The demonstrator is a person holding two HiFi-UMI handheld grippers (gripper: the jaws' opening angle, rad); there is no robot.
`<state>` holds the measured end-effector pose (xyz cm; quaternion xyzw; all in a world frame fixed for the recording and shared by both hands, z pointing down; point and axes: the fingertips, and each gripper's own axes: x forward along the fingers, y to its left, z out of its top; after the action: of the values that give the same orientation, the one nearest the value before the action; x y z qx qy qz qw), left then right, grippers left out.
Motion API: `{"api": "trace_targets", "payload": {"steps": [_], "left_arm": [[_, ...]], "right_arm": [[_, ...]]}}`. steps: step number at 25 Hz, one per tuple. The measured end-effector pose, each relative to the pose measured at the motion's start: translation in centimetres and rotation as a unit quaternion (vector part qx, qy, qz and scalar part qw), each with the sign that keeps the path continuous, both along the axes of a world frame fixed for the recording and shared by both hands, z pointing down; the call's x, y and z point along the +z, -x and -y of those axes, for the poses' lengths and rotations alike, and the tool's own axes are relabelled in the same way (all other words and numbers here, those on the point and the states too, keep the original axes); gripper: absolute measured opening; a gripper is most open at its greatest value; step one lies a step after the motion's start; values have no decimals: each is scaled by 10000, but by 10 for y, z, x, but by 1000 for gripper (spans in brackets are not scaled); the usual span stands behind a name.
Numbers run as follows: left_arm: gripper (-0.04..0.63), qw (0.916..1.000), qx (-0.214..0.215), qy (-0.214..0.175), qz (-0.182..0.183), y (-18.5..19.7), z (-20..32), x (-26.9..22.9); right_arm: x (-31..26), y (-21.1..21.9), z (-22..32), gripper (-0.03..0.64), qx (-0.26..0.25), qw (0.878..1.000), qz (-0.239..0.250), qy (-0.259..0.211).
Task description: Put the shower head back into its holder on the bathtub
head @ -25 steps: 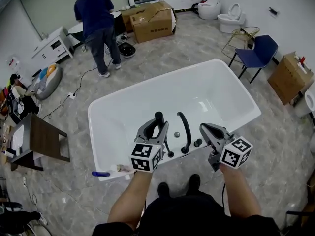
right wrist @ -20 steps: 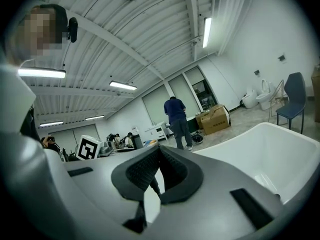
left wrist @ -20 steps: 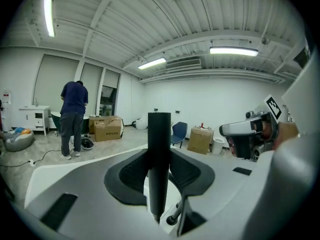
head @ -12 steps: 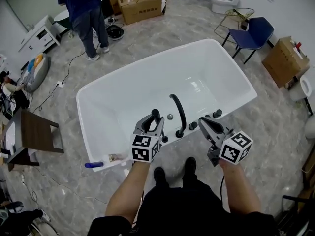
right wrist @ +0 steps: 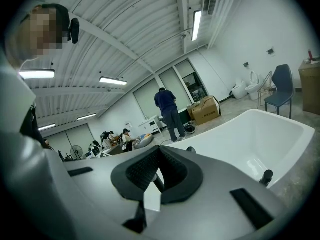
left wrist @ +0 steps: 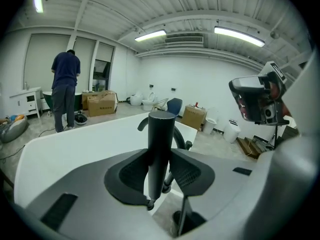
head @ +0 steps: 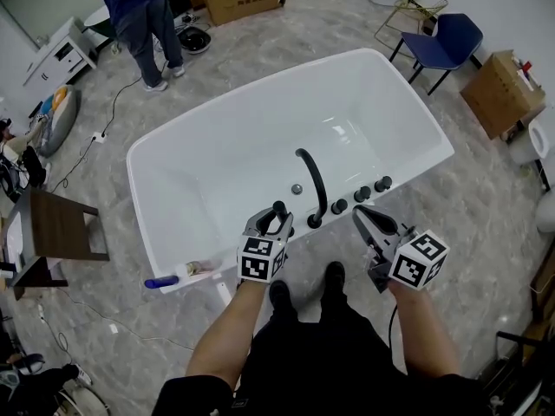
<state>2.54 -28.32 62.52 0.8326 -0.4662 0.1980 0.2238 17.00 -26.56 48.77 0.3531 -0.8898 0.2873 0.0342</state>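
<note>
Black shower head [left wrist: 161, 134] is clamped in the left tool [head: 277, 214] — the pads press on its sides and it stands roughly upright between them, top end poking out above the jaws. That tool has dropped quite a bit since a second ago. Back then the top of the shower head sat well above the base of the curved black spout [head: 310, 178]. Now it's nearly level with it, right at the near rim of the white bathtub [head: 225, 141] and just left of the spout. Grip looks the same as before, jaws no wider or narrower. Can't make out the holder itself, since the tool covers that bit of rim.

Right tool [head: 358, 214] has sunk a little too and hangs just outside the near rim, close to the three black knobs [head: 362, 194] — its jaws are together with nothing between them, same as earlier. The whole tub has slid up in the head view. Blue-handled thing [head: 160, 282] lies on the tub's near left corner as before, and the person [head: 130, 3] in dark blue stands across the room.
</note>
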Motion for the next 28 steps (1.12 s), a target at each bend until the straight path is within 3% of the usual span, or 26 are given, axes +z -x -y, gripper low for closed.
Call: {"api": "trace_targets", "payload": {"steps": [28], "left_arm": [[147, 9902, 167, 1210, 670, -3, -28, 125]], "right_arm": [[47, -14, -7, 17, -94, 9981, -74, 598]]}}
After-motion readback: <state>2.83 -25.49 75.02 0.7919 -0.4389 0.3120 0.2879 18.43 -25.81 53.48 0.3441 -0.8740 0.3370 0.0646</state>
